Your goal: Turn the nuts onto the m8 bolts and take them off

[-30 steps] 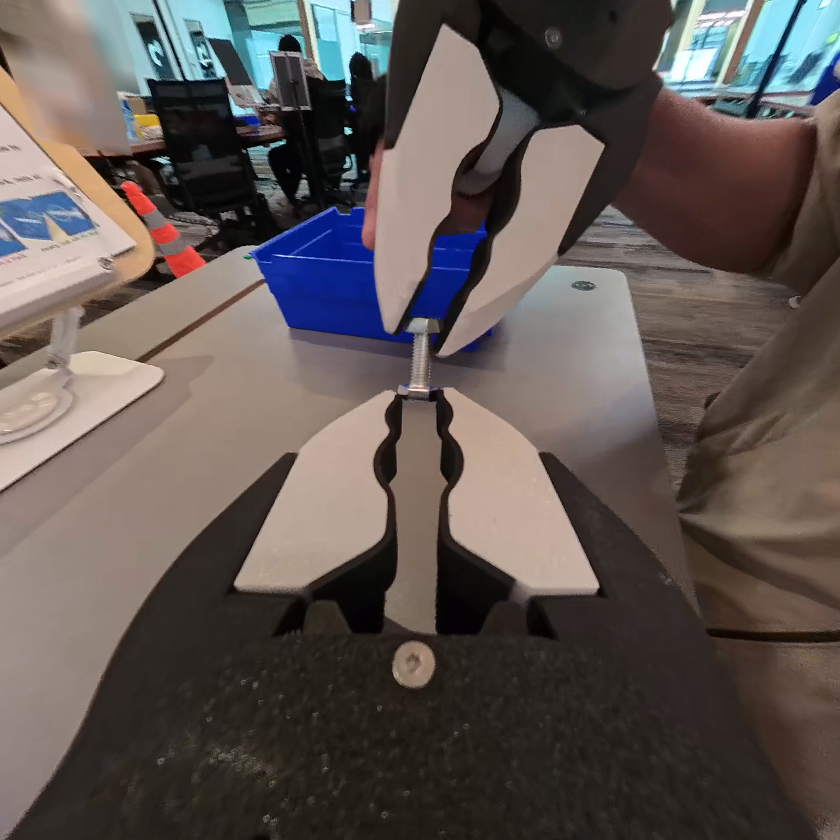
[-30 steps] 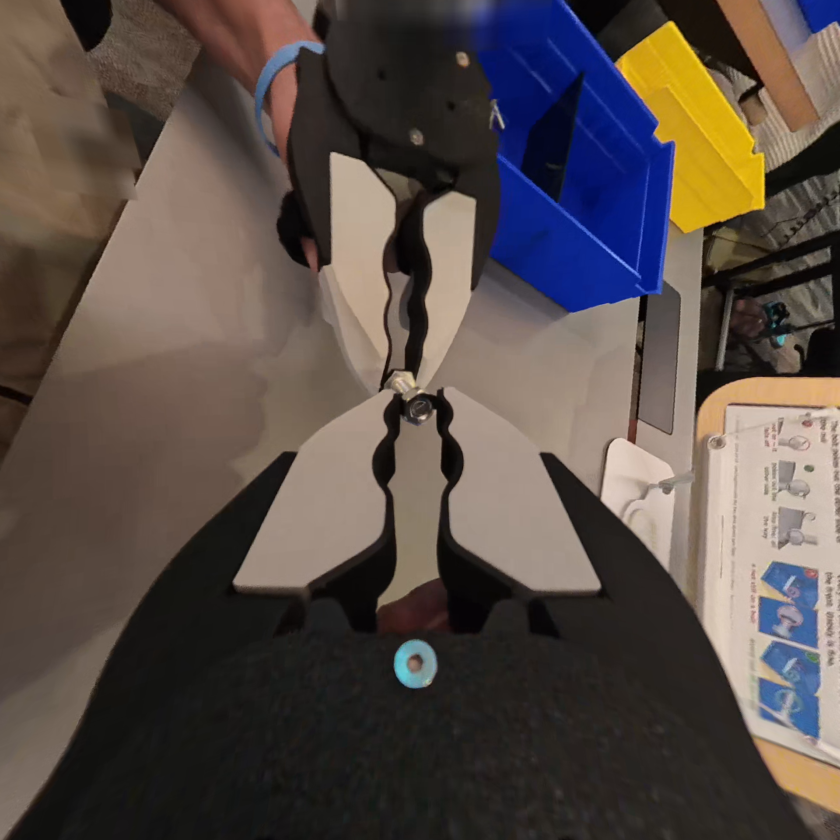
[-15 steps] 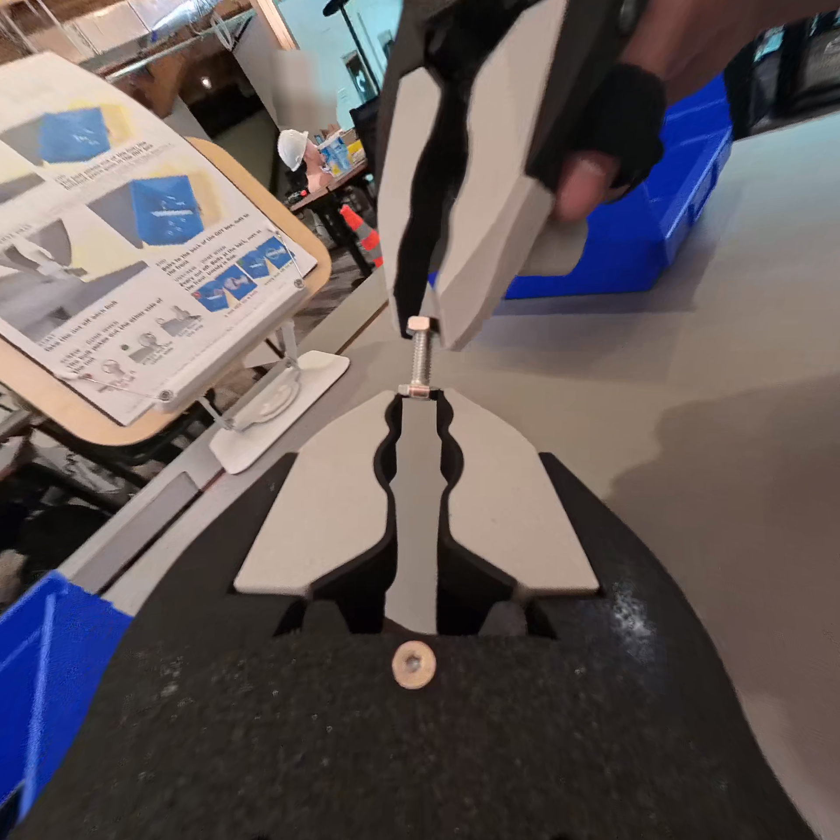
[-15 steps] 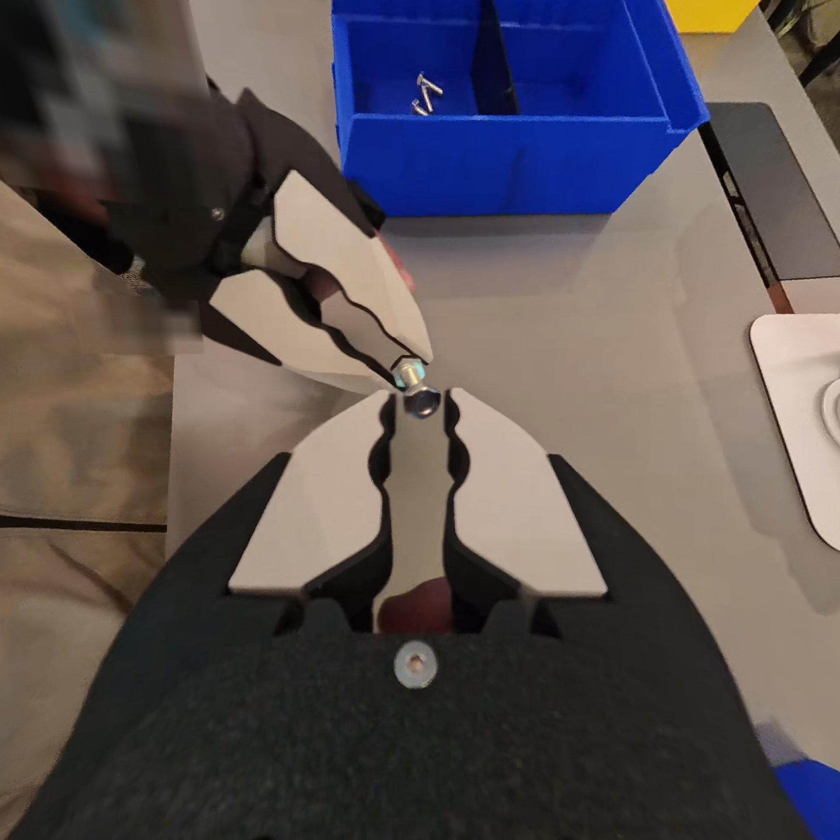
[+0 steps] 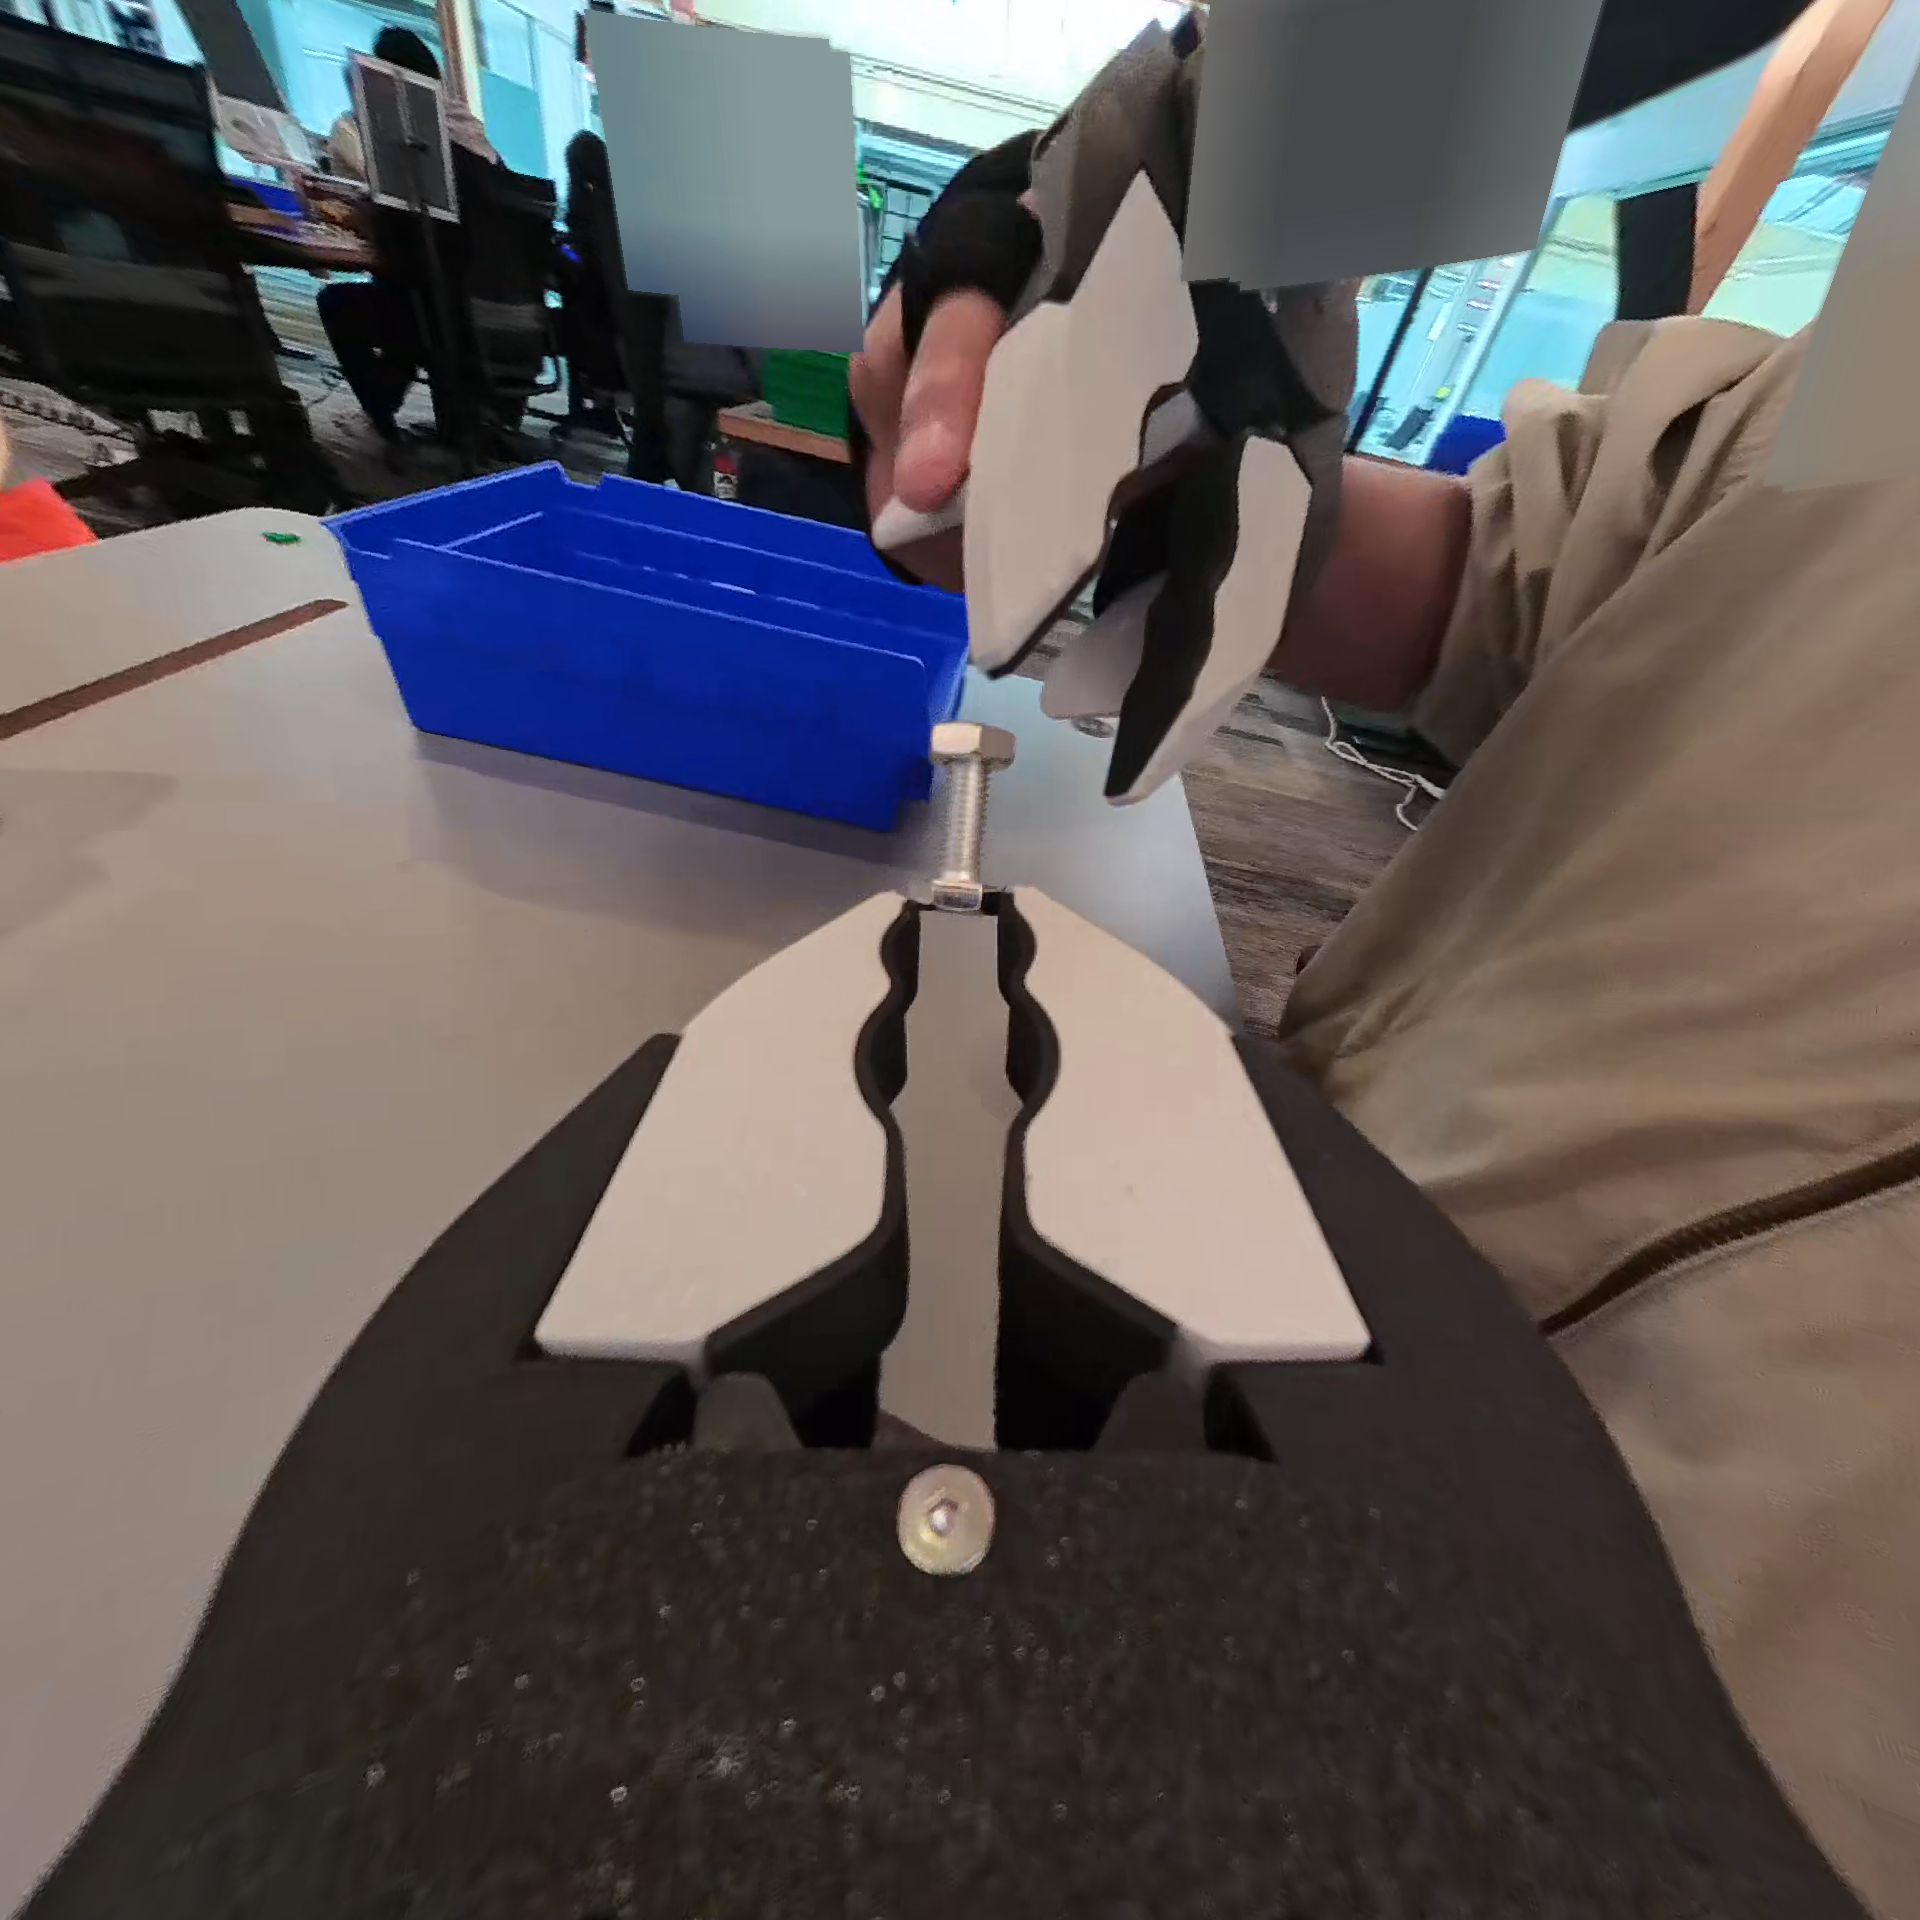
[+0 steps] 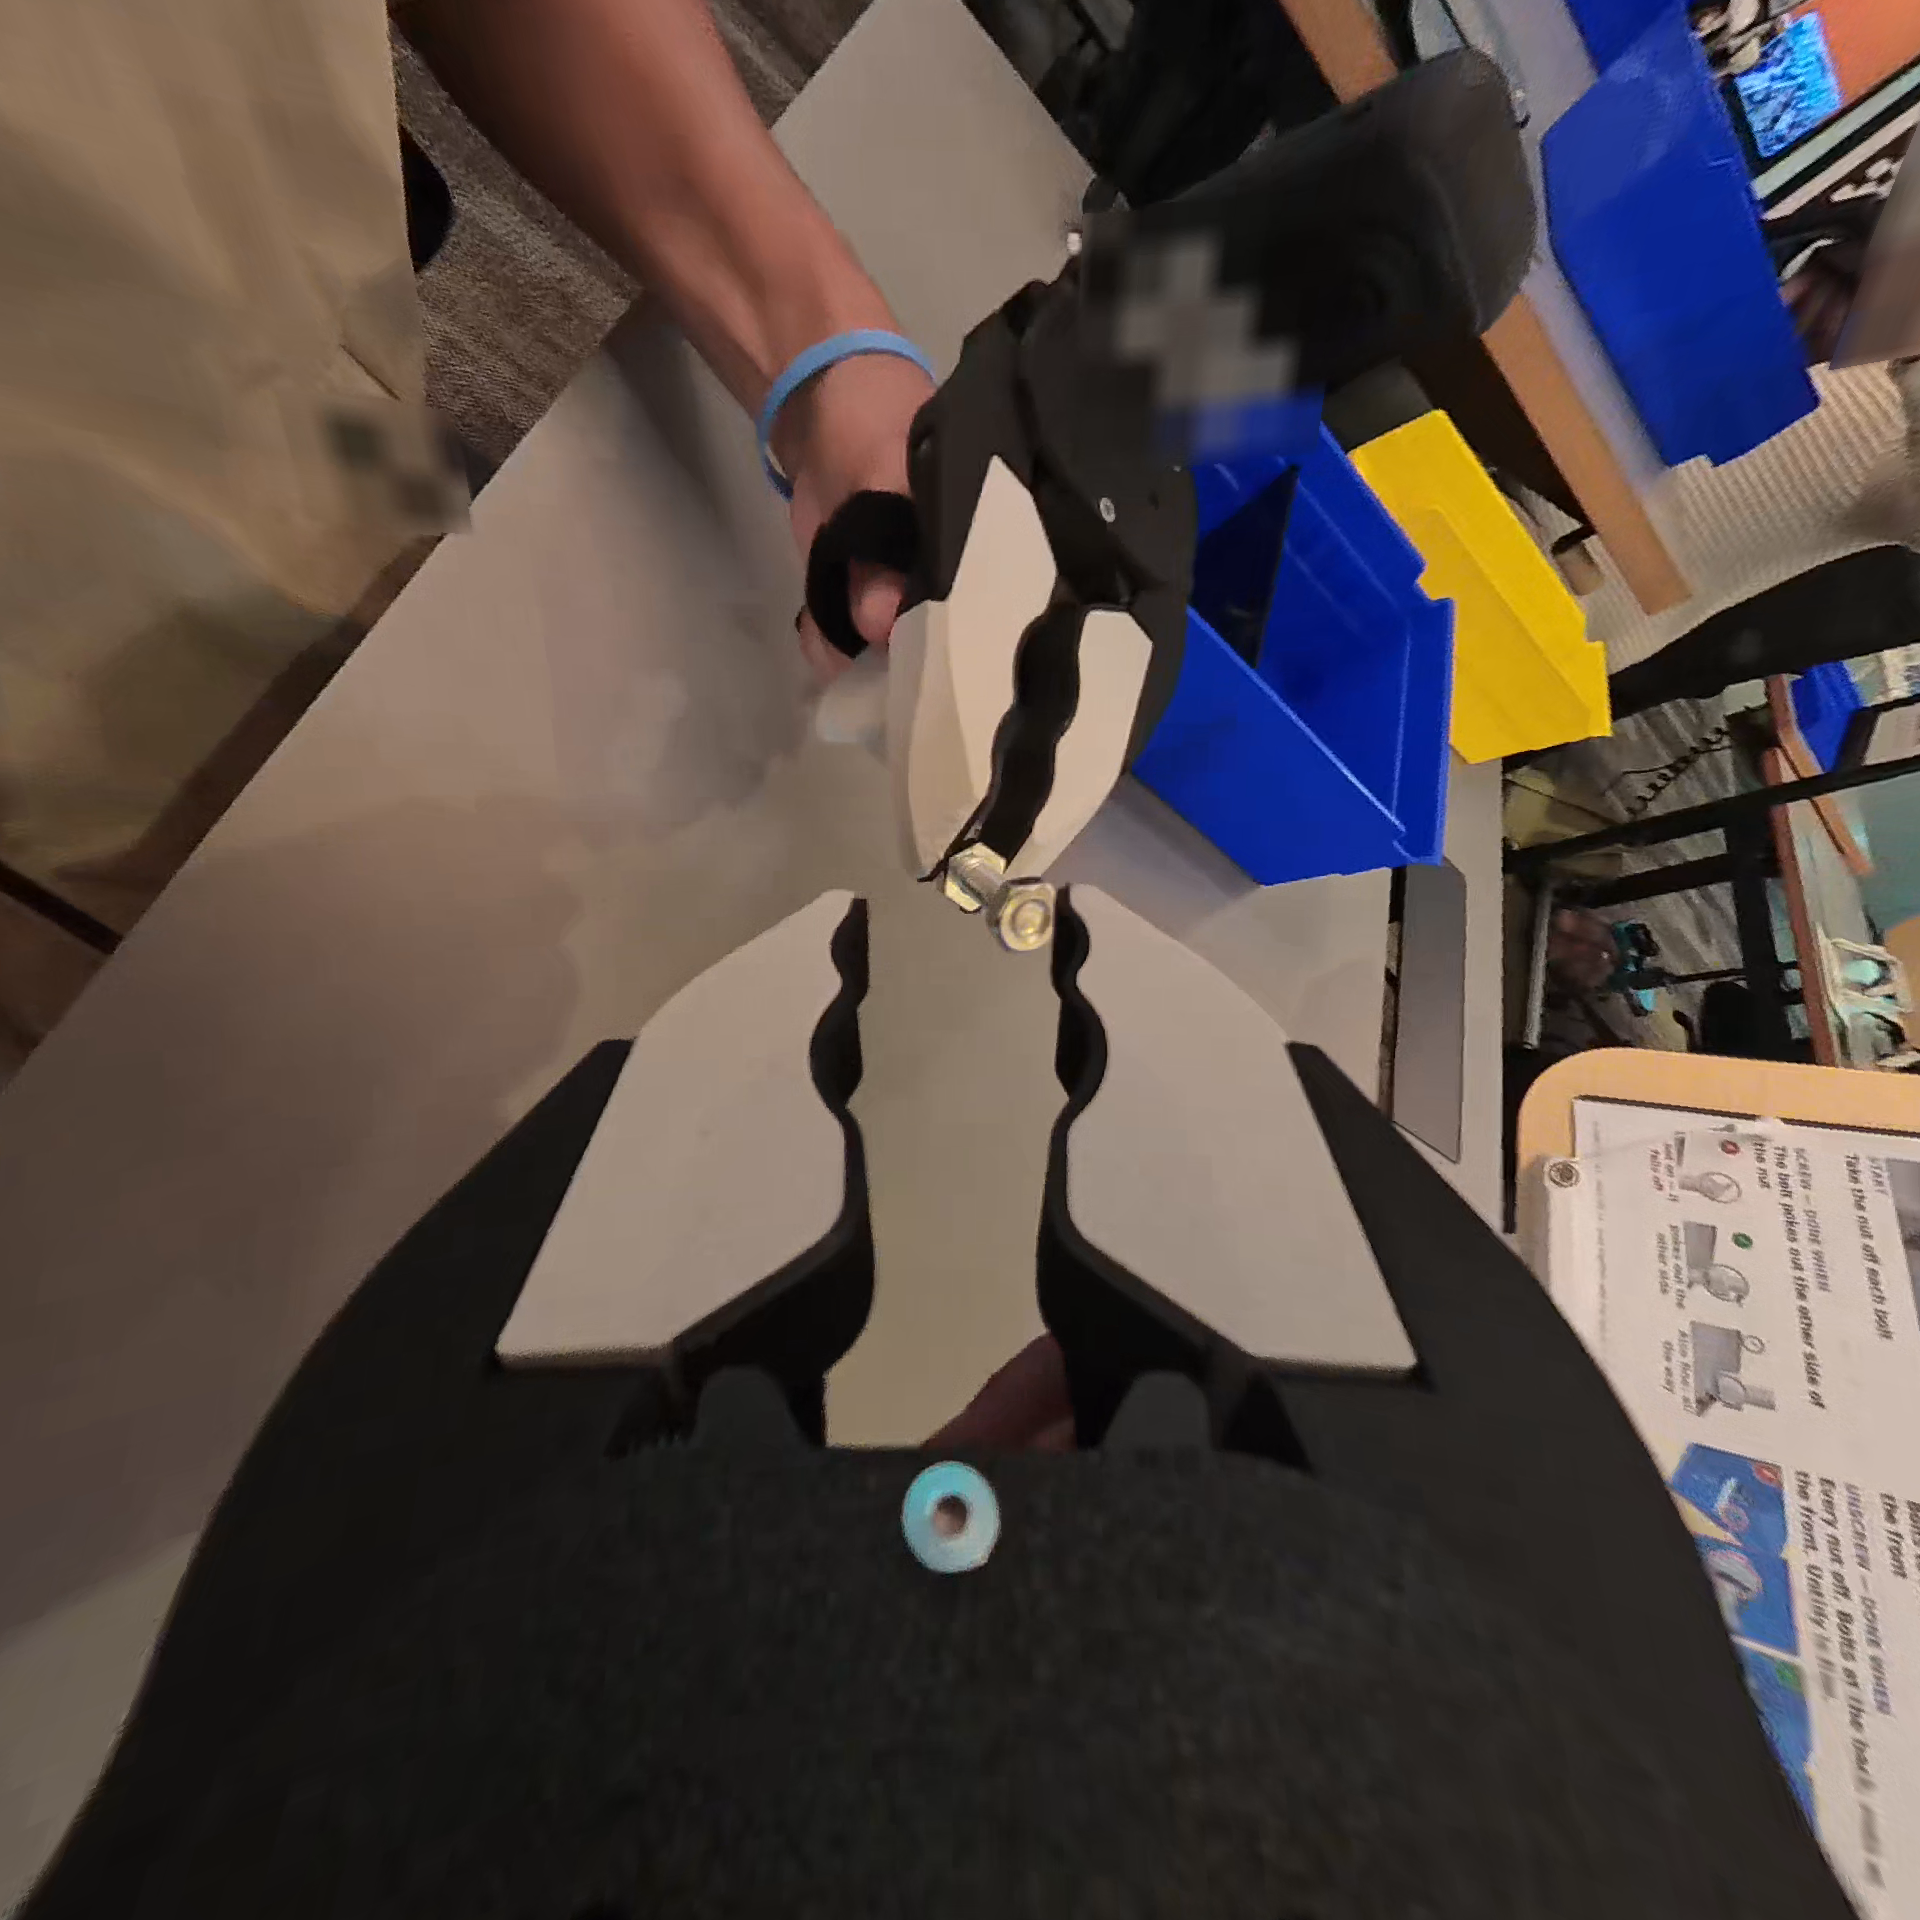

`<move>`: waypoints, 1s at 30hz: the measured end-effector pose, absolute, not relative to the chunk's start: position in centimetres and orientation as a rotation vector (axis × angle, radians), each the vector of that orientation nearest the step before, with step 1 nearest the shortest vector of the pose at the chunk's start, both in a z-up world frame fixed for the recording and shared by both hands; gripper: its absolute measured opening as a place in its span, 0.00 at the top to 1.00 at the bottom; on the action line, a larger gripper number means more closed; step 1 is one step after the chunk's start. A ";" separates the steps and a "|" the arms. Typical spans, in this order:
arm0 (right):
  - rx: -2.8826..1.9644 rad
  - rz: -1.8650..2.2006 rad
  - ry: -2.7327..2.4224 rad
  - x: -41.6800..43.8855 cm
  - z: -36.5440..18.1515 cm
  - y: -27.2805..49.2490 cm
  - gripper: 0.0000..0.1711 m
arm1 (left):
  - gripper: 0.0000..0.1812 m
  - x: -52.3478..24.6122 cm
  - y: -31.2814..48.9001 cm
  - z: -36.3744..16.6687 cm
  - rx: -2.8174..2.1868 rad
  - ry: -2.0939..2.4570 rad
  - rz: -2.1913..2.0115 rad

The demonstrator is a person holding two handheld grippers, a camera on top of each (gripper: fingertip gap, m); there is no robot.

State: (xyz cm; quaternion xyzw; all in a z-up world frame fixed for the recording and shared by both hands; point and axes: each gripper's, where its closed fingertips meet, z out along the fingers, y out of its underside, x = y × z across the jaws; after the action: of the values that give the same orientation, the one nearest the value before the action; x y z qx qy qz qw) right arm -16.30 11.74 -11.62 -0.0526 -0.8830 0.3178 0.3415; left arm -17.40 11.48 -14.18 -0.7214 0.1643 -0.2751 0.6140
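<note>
Left gripper: you have its tips pinched on the nut, the fingers drawn close with only a narrow slot behind the tips.
Bolt: it stands up out of the nut straight ahead of your left tips, hex head at the top, nothing touching the head.
Right gripper: you hold it parted and gripping nothing; in the left wrist view it hangs above and to the right of the bolt head, clear of it.
Seen from the right gripper: the bolt head points at you, just inside your right-hand fingertip; I cannot tell whether the two touch.
Blue bin: on the grey table, beyond your left tips and to their left.
Yellow bin: past the blue bin, far from your right tips.
Instruction sheet: low to the right of your right gripper.
</note>
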 end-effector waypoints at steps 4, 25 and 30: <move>-0.144 0.839 -2.333 -16.4 -11.8 11.8 0.78 | 0.92 -16.4 11.1 -14.4 -1.674 0.431 -0.689; -0.837 1.025 -2.377 -17.7 -14.9 13.8 0.91 | 0.92 -18.5 13.4 -16.0 -1.752 0.521 0.332; -0.918 1.121 -2.369 -17.3 -15.3 13.4 0.90 | 0.92 -18.3 13.2 -16.4 -1.755 0.488 0.294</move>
State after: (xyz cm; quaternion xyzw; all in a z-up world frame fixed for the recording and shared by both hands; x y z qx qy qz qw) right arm -17.28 13.40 -15.30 -0.3252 -0.8390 0.3969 0.1811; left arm -18.26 13.25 -16.43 -0.7583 0.2109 0.1272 0.6036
